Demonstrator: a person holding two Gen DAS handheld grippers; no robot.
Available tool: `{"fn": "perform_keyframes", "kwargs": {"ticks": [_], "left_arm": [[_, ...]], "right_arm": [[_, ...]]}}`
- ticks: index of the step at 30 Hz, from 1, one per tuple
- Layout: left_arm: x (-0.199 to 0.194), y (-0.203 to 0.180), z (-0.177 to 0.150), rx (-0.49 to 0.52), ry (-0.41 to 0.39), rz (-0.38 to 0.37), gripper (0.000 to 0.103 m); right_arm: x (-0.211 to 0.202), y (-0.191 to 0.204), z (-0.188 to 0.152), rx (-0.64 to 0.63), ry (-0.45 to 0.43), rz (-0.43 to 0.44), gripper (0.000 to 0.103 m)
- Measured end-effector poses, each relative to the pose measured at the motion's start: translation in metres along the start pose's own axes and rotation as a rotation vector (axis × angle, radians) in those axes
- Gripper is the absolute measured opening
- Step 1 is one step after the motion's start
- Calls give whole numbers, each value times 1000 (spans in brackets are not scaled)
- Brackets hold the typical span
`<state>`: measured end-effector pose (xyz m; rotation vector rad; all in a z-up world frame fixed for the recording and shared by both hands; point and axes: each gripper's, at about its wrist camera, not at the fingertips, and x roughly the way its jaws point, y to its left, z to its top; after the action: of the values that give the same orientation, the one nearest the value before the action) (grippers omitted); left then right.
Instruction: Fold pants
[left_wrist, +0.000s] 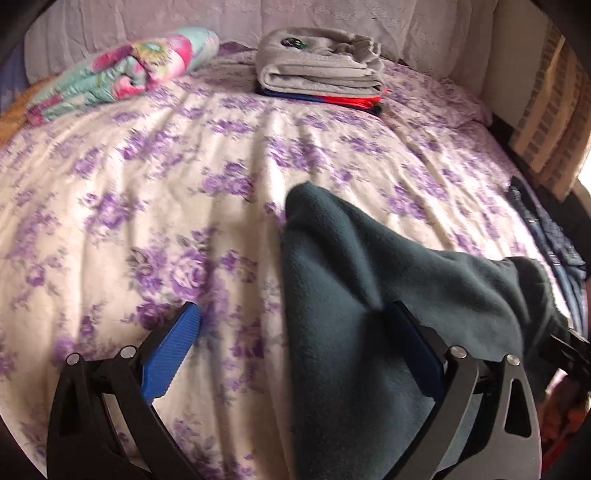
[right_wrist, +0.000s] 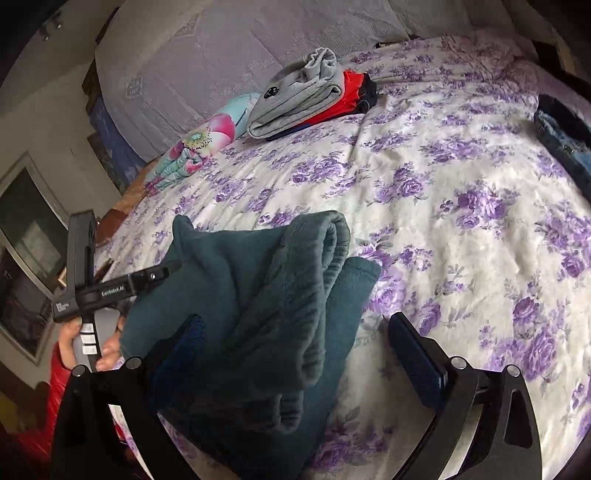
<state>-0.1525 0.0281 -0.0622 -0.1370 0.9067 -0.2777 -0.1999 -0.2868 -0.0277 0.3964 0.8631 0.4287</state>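
Teal fleece pants sit bunched at the near edge of the bed, ribbed waistband or cuff end curled up toward 12 o'clock in the right wrist view. Left claw is spread wide, 2 blue pads well apart; fabric drapes over its right finger, more resting than pinched. Right claw also wide, cloth lying across its left pad while the right pad sits bare over the sheet. Neither claw grips, so the pants seem just laid down or about to be picked at. Left gripper body and the person's hand show at 9 o'clock in the right view, touching the cloth edge. Folded grey garment stack at 12 o'clock looks like the finished pile; floral blanket roll at 11 o'clock; jeans at 2 o'clock probably wait their turn. Fold looks barely begun.
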Motion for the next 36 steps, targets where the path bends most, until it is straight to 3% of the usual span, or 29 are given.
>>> {"fn": "perform_keyframes", "kwargs": {"ticks": [1, 2, 3, 4, 5, 7, 8, 10, 12, 14, 19, 23, 27, 30, 33, 34, 35, 36], "left_arm": [[0, 1, 2, 10, 12, -50, 96], [-1, 0, 3, 19, 18, -85, 92], [-2, -4, 3, 32, 12, -96, 68], [-4, -9, 3, 53, 7, -105, 54], [-6, -14, 2, 77, -7, -82, 51], [-8, -22, 1, 135, -37, -31, 32], [-10, -21, 2, 140, -49, -22, 27], [-18, -10, 10, 89, -74, -73, 14], [-27, 1, 21, 34, -102, -145, 8], [-35, 3, 32, 28, -144, -174, 8], [-44, -8, 76, 74, -258, -96, 8], [-31, -1, 148, 12, -310, -43, 8], [-19, 2, 218, 22, -347, 11, 8], [-12, 2, 282, 28, -376, 60, 8], [4, 9, 354, -16, -422, 126, 10], [15, 12, 377, -35, -425, 168, 23], [31, 15, 395, -47, -406, 237, 35], [52, 17, 409, -58, -369, 347, 66]], "right_arm": [[4, -1, 5, -3, 12, 16, 91], [12, -1, 9, -11, 41, 20, 54], [20, -2, 12, -1, 63, 19, 45], [21, -1, 14, 1, 55, 30, 40], [22, 1, 15, -7, 57, 31, 36], [15, 5, 18, -25, 33, 52, 32], [10, 6, 20, -26, 17, 66, 30], [1, 10, 27, -38, -8, 82, 30], [-6, 18, 38, -77, -32, 73, 29], [-9, 24, 54, -103, -55, 72, 29], [3, 25, 117, -110, -115, 62, 29], [37, 17, 184, -74, -166, 47, 28], [67, 16, 249, -66, -237, 41, 28], [86, 20, 312, -69, -268, 41, 28], [109, 18, 383, -66, -337, -22, 29], [122, 12, 403, -51, -350, -57, 33], [141, 2, 422, -26, -346, -111, 50], [163, -10, 436, 4, -306, -176, 74]]}}
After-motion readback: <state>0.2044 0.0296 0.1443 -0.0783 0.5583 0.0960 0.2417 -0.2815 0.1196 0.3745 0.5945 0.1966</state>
